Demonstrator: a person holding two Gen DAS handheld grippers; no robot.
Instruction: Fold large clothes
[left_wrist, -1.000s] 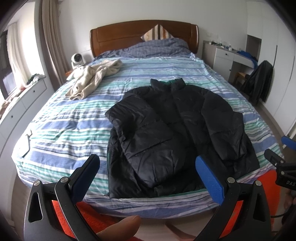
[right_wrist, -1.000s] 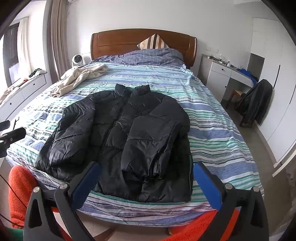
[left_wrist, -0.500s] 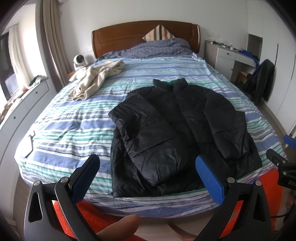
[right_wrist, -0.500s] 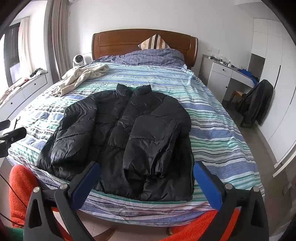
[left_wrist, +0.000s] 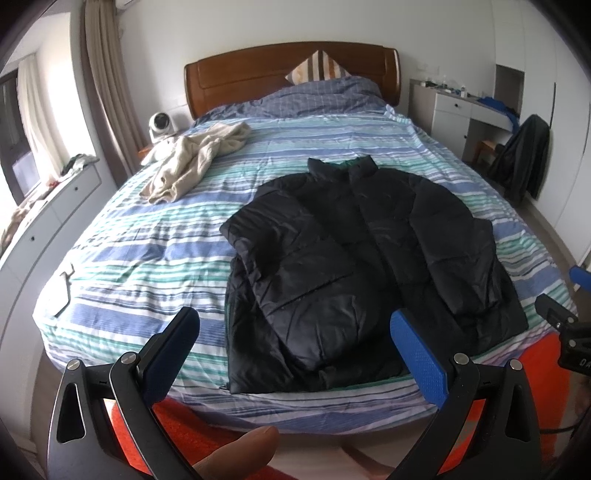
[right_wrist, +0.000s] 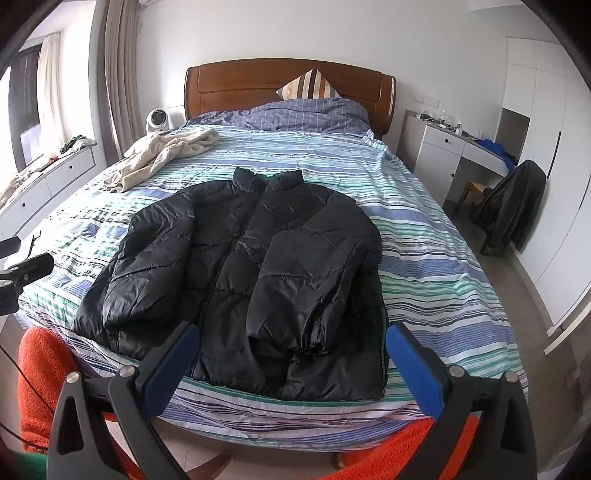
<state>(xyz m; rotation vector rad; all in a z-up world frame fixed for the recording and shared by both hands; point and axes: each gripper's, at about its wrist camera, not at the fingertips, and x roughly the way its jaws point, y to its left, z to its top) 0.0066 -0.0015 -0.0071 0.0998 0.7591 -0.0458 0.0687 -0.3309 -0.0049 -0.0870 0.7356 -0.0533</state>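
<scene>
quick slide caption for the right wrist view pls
Open right tongs hover over a black puffer jacket, sleeves folded in, on a striped bed.

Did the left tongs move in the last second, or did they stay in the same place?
Yes. The left tongs drew back slightly from the bed: in the left wrist view the black jacket and the headboard sit a bit lower and smaller than before.

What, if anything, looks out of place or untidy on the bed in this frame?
A cream garment lies crumpled near the bed's far left corner, unfolded. The black puffer jacket lies flat, both sleeves folded in over its front. Both grippers are open and empty. Nothing looks spilled or damaged.
</scene>
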